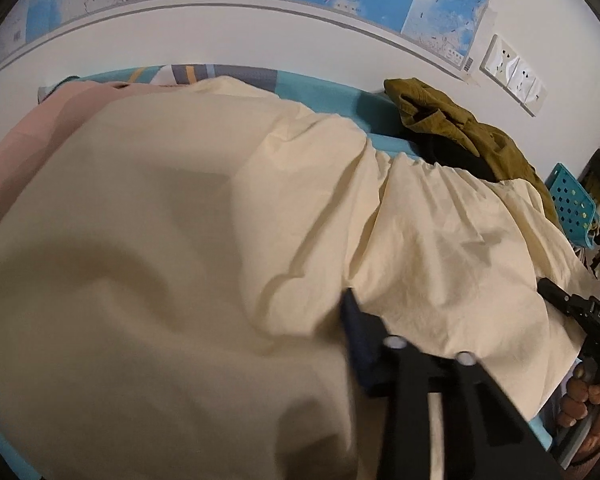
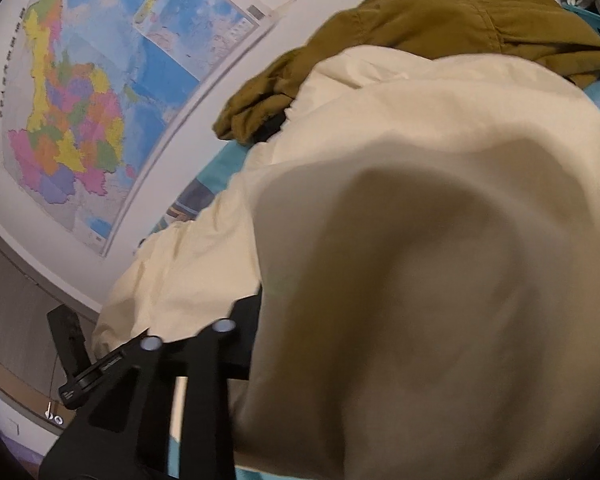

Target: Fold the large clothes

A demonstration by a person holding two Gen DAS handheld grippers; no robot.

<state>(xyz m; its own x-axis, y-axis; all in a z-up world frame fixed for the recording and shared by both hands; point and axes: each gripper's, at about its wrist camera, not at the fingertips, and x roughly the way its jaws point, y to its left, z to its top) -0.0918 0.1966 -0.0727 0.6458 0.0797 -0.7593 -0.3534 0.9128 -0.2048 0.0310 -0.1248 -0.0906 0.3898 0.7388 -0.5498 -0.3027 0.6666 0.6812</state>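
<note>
A large cream garment (image 1: 180,240) lies rumpled over the bed and bulges up close to both cameras (image 2: 440,260). In the left wrist view my left gripper (image 1: 332,312) is shut on a fold of it: the dark right finger (image 1: 356,332) shows, and the cloth drapes over and hides the other. My right gripper (image 2: 276,304) is shut on another edge of the cloth: its left finger (image 2: 248,320) shows, the other is buried under the fabric. At the far right of the left wrist view, the right gripper (image 1: 560,296) and the hand holding it (image 1: 584,400) sit at the cloth's edge.
An olive garment (image 1: 460,128) (image 2: 440,20) is heaped on something black by the wall. A pink garment (image 1: 40,132) lies far left on the teal bed sheet (image 1: 332,92). A wall map (image 2: 80,100), wall sockets (image 1: 512,72) and a teal perforated basket (image 1: 572,200) border the bed.
</note>
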